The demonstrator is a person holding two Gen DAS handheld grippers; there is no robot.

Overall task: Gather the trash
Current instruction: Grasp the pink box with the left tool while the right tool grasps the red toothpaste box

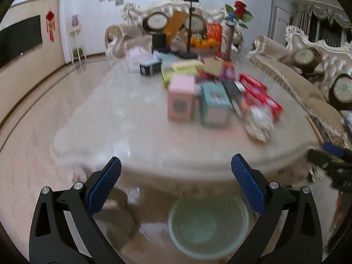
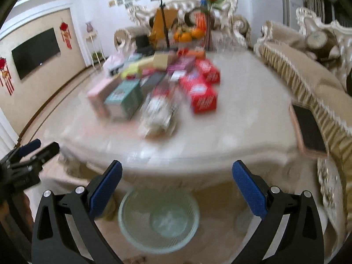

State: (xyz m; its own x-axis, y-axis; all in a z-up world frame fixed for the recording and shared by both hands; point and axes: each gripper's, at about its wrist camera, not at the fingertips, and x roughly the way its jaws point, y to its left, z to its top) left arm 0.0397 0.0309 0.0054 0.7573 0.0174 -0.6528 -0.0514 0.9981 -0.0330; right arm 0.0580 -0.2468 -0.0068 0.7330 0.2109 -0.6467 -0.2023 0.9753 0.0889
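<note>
Crumpled wrapper (image 2: 157, 114) lies on the counter (image 2: 242, 118) above the floor bin (image 2: 158, 220), both tongs (image 1: 176, 171) (image 2: 177, 173) wide, empty, ready to grab.

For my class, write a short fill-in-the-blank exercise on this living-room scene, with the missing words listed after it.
1. The pale green basket stands on the ____, in front of the table.
2. The jaws of both the left gripper and the right gripper are ____.
3. The crumpled clear wrapper lies on the table beside a ____ box.
4. The fruit at the far end of the table is ____ in colour.

Missing words: floor; open; red; orange
</note>
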